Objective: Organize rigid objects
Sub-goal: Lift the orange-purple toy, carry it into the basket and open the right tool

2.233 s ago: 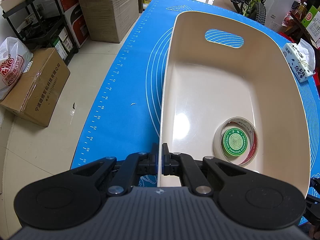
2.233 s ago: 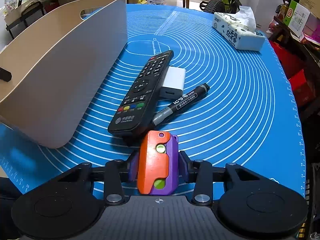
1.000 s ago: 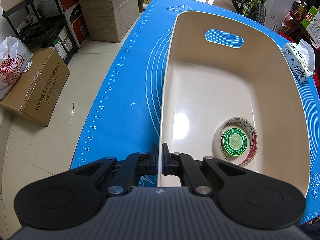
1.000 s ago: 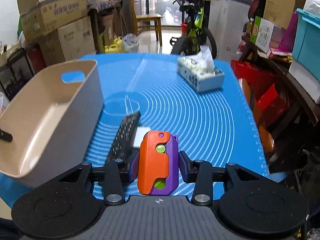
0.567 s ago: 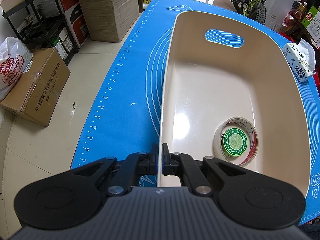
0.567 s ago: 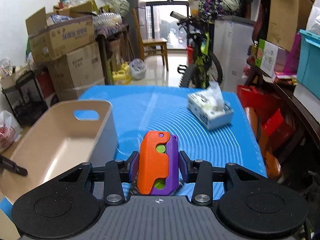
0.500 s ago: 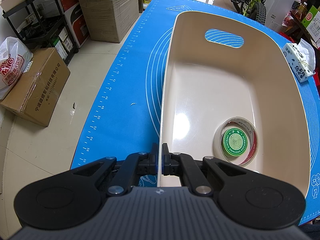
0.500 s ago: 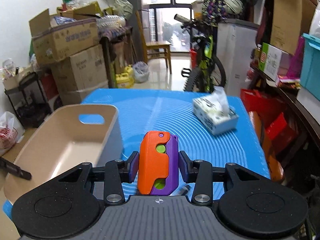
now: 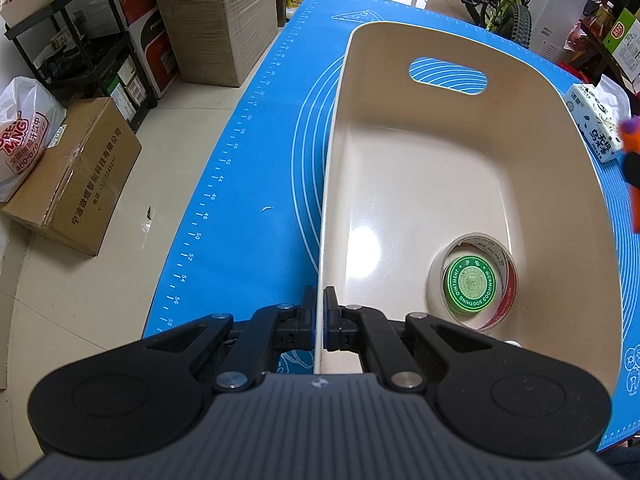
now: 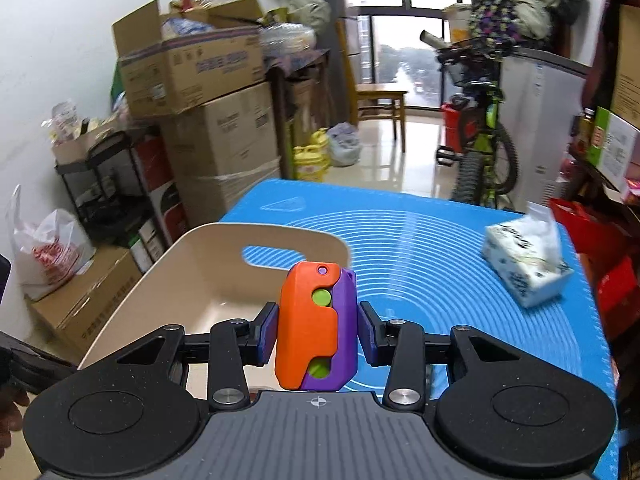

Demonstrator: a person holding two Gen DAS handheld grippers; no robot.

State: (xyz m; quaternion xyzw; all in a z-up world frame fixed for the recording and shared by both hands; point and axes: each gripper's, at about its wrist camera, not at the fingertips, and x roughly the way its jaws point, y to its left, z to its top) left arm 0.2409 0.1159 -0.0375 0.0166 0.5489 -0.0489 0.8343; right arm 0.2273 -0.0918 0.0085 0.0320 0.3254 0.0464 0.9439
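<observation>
A beige plastic bin (image 9: pixel 336 168) stands on the blue mat. My left gripper (image 9: pixel 319 314) is shut on the bin's near left rim. Inside the bin a roll of tape (image 9: pixel 505 304) lies flat with a green ointment tin (image 9: pixel 469 284) in its hole. My right gripper (image 10: pixel 318 334) is shut on an orange and purple toy (image 10: pixel 316 332) and holds it high, over the bin's (image 10: pixel 224 280) near right side. The toy's tip shows at the right edge of the left wrist view (image 9: pixel 631 132). The remote, pen and adapter are out of view.
A tissue box (image 10: pixel 524 272) sits on the blue mat (image 10: pixel 440 248) at the far right; it also shows in the left wrist view (image 9: pixel 596 128). Cardboard boxes (image 9: pixel 76 176), a black shelf and a bag stand on the floor to the left. A bicycle (image 10: pixel 480 140) stands beyond the table.
My right gripper has lifted the orange and purple toy off the mat and moved left toward the bin. The left gripper has stayed shut on the bin's rim.
</observation>
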